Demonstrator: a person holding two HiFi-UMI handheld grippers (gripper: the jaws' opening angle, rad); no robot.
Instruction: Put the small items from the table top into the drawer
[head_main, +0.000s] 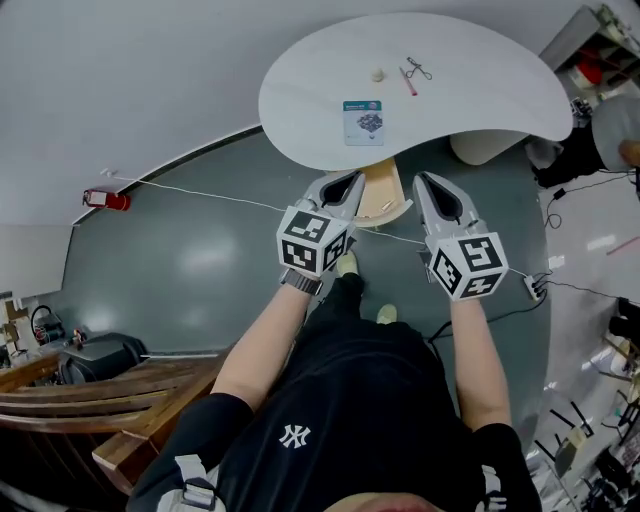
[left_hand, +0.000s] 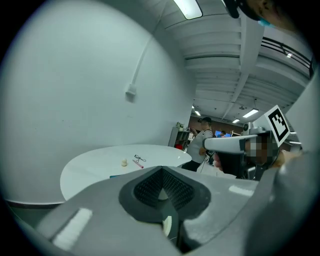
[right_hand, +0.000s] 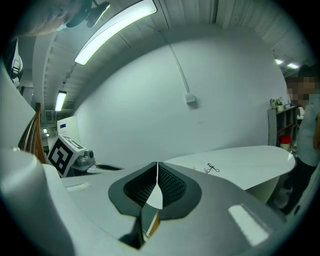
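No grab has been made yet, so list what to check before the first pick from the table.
1. Left hand-held gripper empty: ok, jaws together with nothing between them.
2. Right hand-held gripper empty: ok, jaws together with nothing between them.
3. Jaws open for a grasp: not ok, both are shut.
4. Items free to pick: ok. The cream round piece, pink stick, metal clip and blue packet lie apart on the white table.
5. Grippers at the items: not ok, both are held short of the table.
6. Drawer open: cannot tell. A wooden part shows below the table edge, partly hidden.
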